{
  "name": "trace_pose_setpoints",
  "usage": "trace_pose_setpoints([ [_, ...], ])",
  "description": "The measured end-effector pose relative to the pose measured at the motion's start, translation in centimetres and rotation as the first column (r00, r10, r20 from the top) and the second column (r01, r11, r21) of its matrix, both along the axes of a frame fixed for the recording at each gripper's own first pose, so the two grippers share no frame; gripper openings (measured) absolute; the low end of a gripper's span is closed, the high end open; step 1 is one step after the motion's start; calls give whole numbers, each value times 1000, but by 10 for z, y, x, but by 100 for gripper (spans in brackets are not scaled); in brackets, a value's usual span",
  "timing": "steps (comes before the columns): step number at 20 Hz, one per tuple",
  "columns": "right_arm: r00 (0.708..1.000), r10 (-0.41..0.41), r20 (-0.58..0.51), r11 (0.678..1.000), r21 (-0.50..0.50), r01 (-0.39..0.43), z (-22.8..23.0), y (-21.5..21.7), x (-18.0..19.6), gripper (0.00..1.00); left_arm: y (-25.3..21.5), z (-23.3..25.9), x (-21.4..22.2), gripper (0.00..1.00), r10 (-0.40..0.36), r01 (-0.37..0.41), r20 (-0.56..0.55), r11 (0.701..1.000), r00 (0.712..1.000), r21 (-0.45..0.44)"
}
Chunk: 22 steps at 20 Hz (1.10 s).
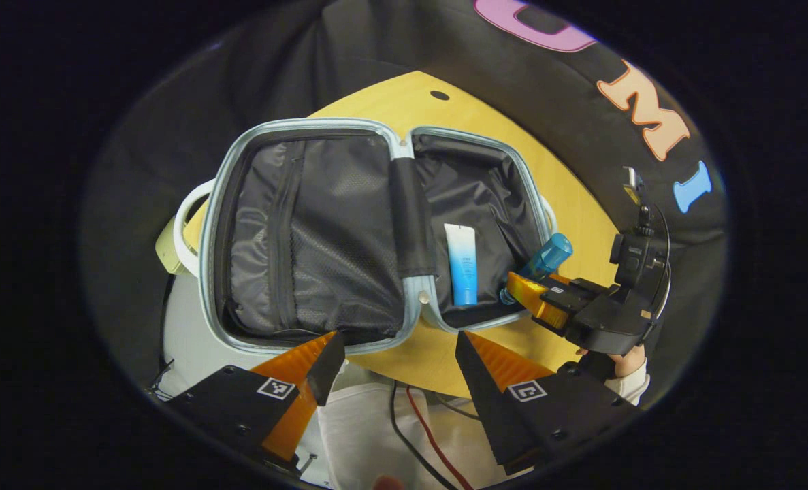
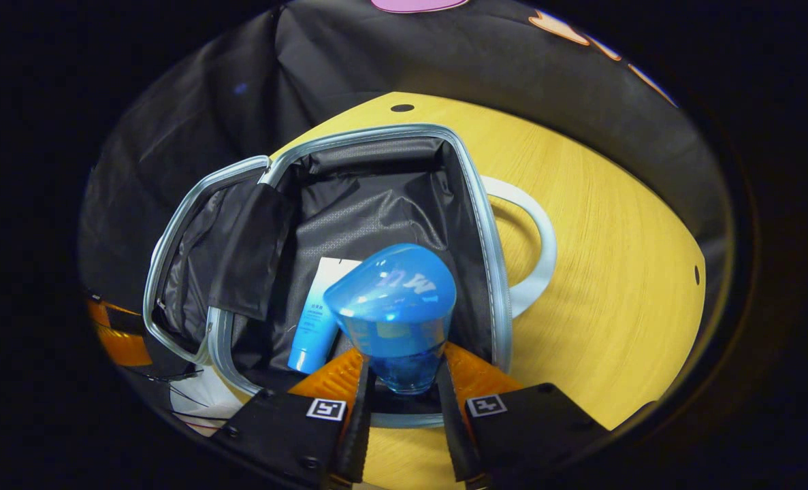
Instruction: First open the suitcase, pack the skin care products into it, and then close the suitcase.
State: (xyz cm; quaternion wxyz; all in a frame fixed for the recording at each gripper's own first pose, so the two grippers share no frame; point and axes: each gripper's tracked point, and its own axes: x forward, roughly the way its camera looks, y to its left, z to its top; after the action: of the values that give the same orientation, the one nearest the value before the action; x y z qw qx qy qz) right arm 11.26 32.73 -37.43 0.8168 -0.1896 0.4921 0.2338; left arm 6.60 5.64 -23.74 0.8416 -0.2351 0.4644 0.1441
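Suitcase [image 1: 308, 133]: lies open flat on the yellow round table [image 1: 580, 204], both halves lined in black fabric; pale blue rim all round.
Left half [image 1: 308, 245]: in the left gripper view, a zipped mesh panel covers it; a white loop handle [image 1: 184, 224] sticks out past its left edge.
Hinge strap [image 1: 410, 218]: a black band runs down between the 2 halves.
Right half [image 1: 485, 184]: an open compartment; a second white handle [image 2: 536, 245] lies on the table beside it in the right gripper view.
Tube [image 1: 461, 262]: white at the top, fading to blue at the cap; it lies flat on the lining of the right half, cap toward the near rim.
Blue bottle [image 2: 397, 313]: translucent blue, held over the near right corner of the right half, to the right of the tube; whether it touches the lining cannot be told.
Left gripper [image 1: 398, 357]: jaws wide apart with nothing between them, hovering over the suitcase's near rim.
Right gripper [image 2: 400, 388]: both fingers pressed on the bottle's lower end; from the left gripper view it reaches in from the right, a hand [image 1: 627, 361] under it.
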Motion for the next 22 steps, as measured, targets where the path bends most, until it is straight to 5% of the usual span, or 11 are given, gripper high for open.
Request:
trace_pose_setpoints([
  [8, 999, -10, 35, 999, 40, 8, 19, 2, -4, 74, 54, 2, -31, 97, 151, -150, 21, 988, 988, -25],
  [11, 998, -11, 68, 996, 86, 5, 33, 5, -4, 97, 85, -1, -47, 97, 223, -223, 19, 975, 975, -18],
  [22, 980, -113, 166, 990, 108, 96, 82, -42, -9, 99, 224, -12, -77, 97, 430, -431, 32, 902, 902, 34],
])
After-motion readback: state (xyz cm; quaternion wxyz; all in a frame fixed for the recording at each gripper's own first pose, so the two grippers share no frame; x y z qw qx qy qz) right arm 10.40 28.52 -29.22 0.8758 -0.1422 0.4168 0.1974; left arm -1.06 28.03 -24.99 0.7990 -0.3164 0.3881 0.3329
